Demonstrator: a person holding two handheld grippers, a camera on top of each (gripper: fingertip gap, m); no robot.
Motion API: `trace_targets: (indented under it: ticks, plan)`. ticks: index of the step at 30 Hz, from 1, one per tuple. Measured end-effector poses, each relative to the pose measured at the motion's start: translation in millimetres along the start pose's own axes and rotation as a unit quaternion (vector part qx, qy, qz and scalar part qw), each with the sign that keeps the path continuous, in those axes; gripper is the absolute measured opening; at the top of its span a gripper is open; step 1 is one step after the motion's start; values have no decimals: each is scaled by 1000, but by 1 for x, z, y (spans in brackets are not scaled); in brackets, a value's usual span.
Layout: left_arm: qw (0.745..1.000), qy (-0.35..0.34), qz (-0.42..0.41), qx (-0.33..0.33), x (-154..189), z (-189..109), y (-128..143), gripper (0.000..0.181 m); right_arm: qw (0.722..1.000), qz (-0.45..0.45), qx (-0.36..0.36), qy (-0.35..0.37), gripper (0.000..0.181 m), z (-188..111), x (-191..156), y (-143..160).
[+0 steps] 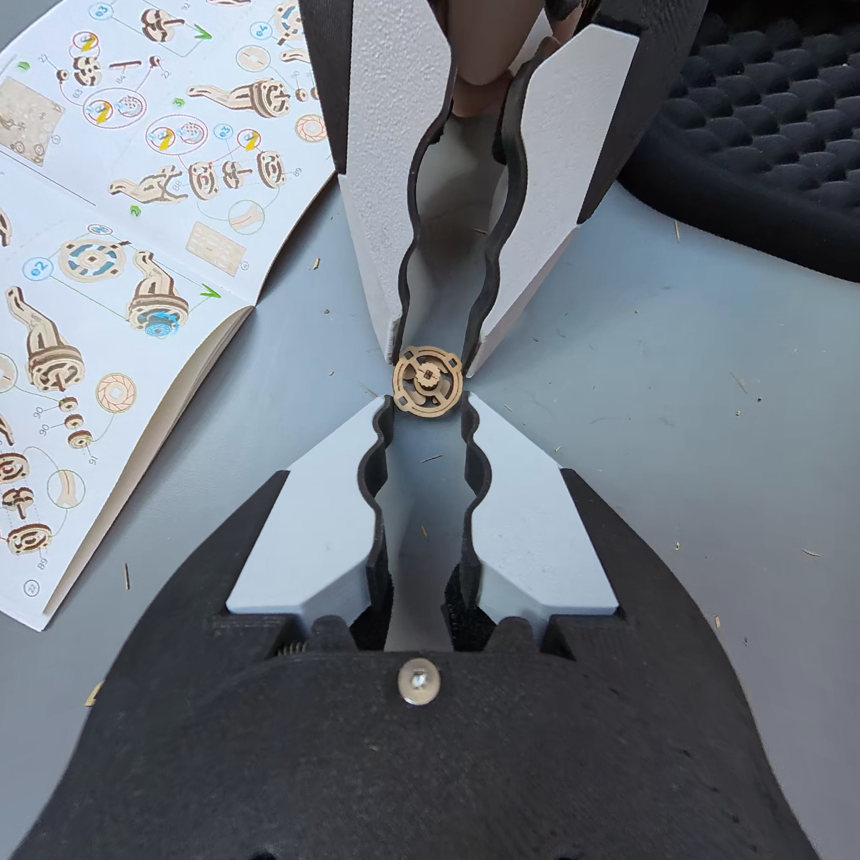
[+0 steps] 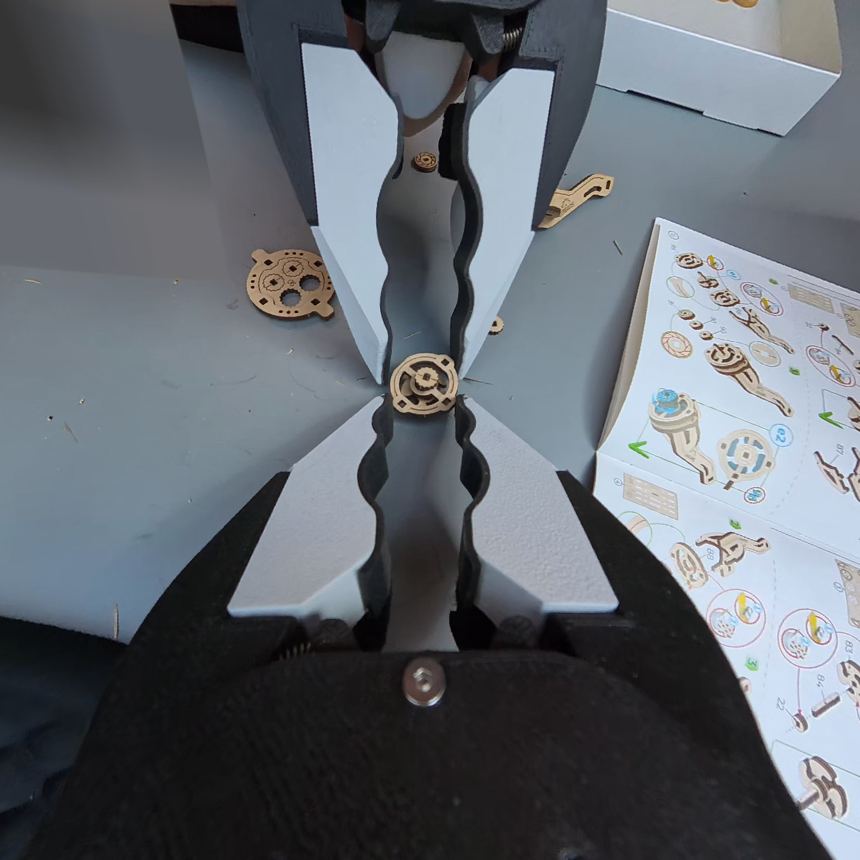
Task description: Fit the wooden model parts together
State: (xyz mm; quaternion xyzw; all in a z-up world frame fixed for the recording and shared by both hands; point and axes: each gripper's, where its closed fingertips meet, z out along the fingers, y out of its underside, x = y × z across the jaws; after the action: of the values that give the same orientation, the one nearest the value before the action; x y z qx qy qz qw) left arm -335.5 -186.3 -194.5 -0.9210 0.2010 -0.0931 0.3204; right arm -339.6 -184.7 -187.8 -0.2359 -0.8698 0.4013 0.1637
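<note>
A small round wooden assembly [image 1: 427,381], a ring with a toothed hub in its middle, sits between both grippers over the grey table [image 1: 651,419]. My left gripper [image 1: 427,407] comes from below in the left wrist view, its tips closed against the ring's lower sides. My right gripper [image 1: 430,360] comes from the opposite side and pinches the ring's upper sides. In the right wrist view the same assembly [image 2: 423,384] sits between my right gripper [image 2: 421,409] and the left gripper [image 2: 422,370]. I cannot tell whether the part rests on the table.
An open instruction booklet [image 1: 116,279] lies beside the grippers and also shows in the right wrist view [image 2: 744,465]. There is a black foam pad [image 1: 768,116] and a white box [image 2: 721,70]. Loose parts are a round holed plate [image 2: 291,284], a small disc [image 2: 426,161] and an arm-shaped piece [image 2: 581,191]. Both grippers' tips are close together, under 4 cm apart.
</note>
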Motion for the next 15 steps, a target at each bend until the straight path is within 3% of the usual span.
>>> trace_targets:
  ticks: [15]
  plan:
    - [1000,-2,1,2,-1,1,-1,27,1000,-2,-3,3,25,-1,1,2]
